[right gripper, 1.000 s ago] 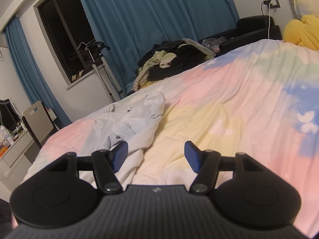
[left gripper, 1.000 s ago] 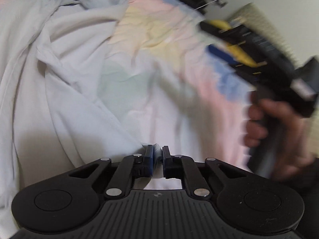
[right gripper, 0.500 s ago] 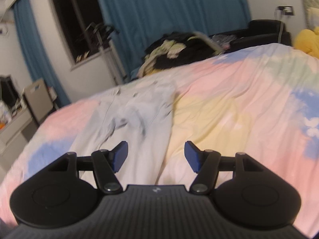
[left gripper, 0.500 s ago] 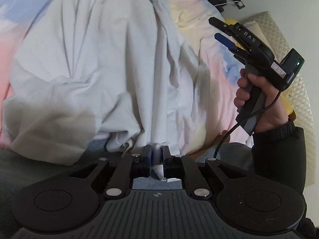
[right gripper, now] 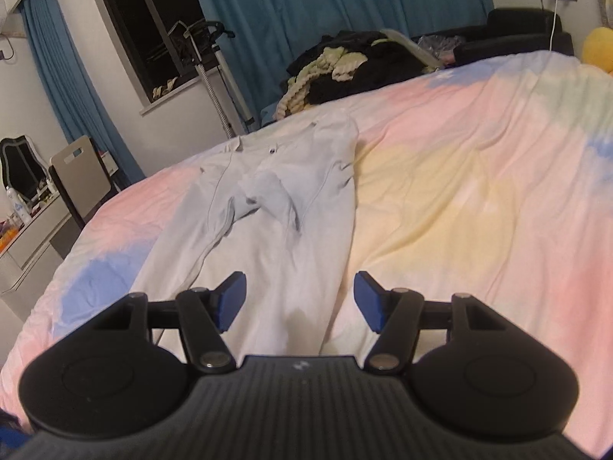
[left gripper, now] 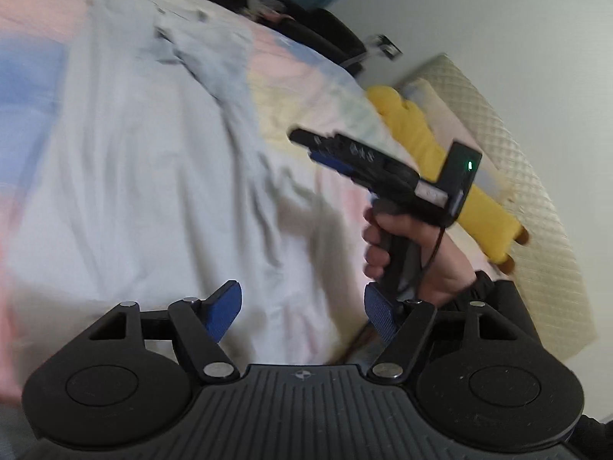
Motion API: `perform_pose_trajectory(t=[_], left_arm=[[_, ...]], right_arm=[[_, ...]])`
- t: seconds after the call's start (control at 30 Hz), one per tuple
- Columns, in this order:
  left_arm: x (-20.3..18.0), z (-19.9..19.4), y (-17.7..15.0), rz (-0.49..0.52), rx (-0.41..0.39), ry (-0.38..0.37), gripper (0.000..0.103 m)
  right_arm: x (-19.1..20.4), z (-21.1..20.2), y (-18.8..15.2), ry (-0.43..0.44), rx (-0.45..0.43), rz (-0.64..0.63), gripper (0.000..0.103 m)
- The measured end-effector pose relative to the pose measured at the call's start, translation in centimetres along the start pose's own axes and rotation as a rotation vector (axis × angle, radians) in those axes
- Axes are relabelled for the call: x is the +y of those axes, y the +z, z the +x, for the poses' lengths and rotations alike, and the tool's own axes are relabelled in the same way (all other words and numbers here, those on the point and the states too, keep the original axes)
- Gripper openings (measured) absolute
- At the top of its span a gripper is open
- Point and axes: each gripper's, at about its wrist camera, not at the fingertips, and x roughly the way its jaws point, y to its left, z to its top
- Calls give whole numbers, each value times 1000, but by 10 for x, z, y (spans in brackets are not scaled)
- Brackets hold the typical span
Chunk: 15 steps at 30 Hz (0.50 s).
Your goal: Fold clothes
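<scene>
Lying flat along the pastel duvet [right gripper: 479, 176], the pale grey trousers [right gripper: 276, 207] stretch lengthwise from the near edge of the bed toward its far side, waistband at the far end and both legs running back toward the grippers. The left gripper [left gripper: 302, 312] hangs just above the cloth near the leg ends; its jaws are opening, the blue pads [left gripper: 224, 308] stand apart, and nothing is pinched between them, though the fabric shows through the gap. The right gripper [right gripper: 299, 299] hovers over the same leg ends with its jaws wide and empty, the trousers visible below and between the pads. From the left wrist view, the right hand [left gripper: 413, 257] grips that tool's handle beside the trousers, a green light lit on its back. A yellow plush toy [left gripper: 440, 161] lies by the quilted headboard [left gripper: 509, 161]. Beyond the bed sit a heap of dark clothes [right gripper: 352, 65] and blue curtains [right gripper: 325, 7].
</scene>
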Motion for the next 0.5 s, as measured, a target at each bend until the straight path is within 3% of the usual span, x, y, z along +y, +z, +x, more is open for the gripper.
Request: perform_pose_trajectory(t=[0.13,0.23,0.37,0.5], left_arm=[[-23,59,-9,129,113,18,56],[-35,92,-22,225,202,113,47],[-42,120,-41,348,309,258,47],[-42,123,-49,410,331,349,47]], right_arm=[[-14,-33,13,-59,-77,0,63],[-30,-52,21,-87,-124,33,63],[-44,-51,21,-61,-128,86,63],[-43,-40,17,-23,-106,82,63]])
